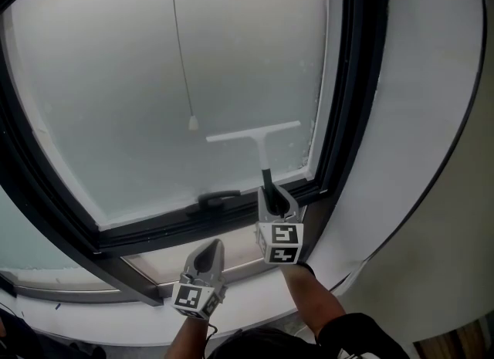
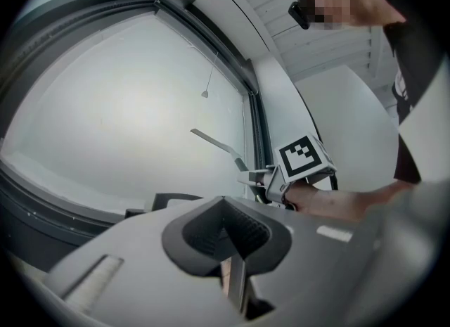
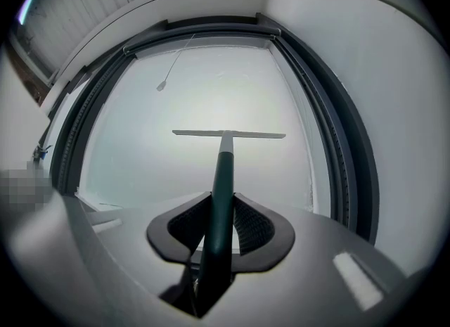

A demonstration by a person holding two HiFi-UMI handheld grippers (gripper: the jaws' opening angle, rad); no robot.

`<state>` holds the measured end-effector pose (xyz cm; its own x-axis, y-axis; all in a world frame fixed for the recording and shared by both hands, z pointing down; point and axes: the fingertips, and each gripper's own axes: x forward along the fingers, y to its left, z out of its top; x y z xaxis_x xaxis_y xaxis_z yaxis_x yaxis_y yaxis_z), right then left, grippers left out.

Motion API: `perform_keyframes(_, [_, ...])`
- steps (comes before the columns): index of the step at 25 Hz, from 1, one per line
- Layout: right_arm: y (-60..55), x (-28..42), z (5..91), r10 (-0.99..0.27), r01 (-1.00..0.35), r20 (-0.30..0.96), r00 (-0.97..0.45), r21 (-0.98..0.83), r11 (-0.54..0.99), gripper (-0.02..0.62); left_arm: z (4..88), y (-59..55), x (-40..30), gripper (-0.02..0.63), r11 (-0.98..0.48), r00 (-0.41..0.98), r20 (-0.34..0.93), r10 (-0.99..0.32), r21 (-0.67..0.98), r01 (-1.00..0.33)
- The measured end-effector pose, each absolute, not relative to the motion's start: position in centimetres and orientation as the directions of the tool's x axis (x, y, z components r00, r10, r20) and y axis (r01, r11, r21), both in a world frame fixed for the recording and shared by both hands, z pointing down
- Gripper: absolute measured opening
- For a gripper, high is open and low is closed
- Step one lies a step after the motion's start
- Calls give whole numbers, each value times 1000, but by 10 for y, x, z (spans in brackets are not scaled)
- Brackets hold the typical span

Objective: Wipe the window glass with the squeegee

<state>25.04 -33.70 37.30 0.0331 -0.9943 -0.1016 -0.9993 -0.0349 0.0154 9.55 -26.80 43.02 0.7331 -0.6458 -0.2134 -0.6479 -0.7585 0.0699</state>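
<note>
A squeegee (image 1: 259, 137) with a white blade and dark handle rests against the frosted window glass (image 1: 139, 79), near the pane's lower right corner. My right gripper (image 1: 270, 198) is shut on the squeegee's dark handle (image 3: 219, 199), blade (image 3: 228, 134) level across the glass (image 3: 211, 107). My left gripper (image 1: 207, 259) hangs lower, below the window frame, jaws shut and empty. In the left gripper view the squeegee (image 2: 214, 143) and the right gripper (image 2: 264, 181) show ahead at the right.
A dark window frame (image 1: 351, 79) borders the pane, with a black handle (image 1: 218, 197) on its lower rail. A thin pull cord with a small white end (image 1: 192, 123) hangs in front of the glass. A white curved wall (image 1: 417, 118) stands to the right.
</note>
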Motion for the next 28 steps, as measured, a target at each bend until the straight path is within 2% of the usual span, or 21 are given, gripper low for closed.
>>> perform_keyframes(28, [-324,248,456,-998,-999,56,34,-1,-35,95,438,-269,96,-2,-762,740,-194,-645,82,-643])
